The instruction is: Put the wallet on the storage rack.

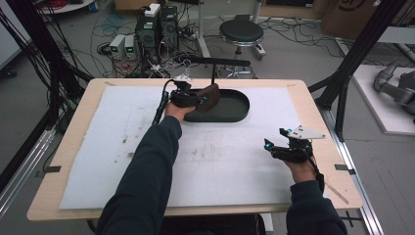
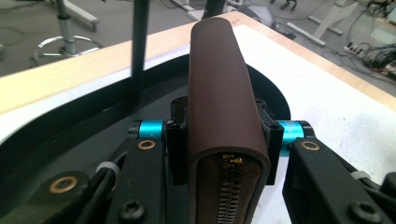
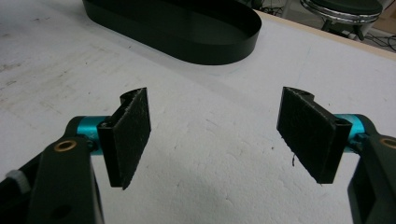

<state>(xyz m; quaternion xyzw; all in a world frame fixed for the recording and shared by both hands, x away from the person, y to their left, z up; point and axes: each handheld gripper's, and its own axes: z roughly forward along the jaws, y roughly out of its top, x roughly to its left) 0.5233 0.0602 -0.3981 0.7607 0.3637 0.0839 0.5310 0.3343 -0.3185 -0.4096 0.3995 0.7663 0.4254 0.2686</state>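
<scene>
A brown leather zip case (image 2: pixel 219 88) is clamped between the pads of my left gripper (image 2: pixel 226 135), zipper end toward the camera. In the high view the left gripper (image 1: pixel 195 99) holds the case (image 1: pixel 211 95) over the near left part of the black oval tray (image 1: pixel 235 110). The tray's dark floor (image 2: pixel 84 135) lies under the jaws in the left gripper view. My right gripper (image 1: pixel 279 144) rests at the right of the white mat, open, with bare mat between its pads (image 3: pixel 130 135). The tray (image 3: pixel 187 28) lies ahead of it.
A white foam mat (image 1: pixel 122 161) covers the wooden table (image 1: pixel 78 98). A black stand with a horizontal arm (image 1: pixel 215 61) rises behind the tray. Beyond the table's far edge stand a stool (image 1: pixel 241 32), computers and cables on the floor.
</scene>
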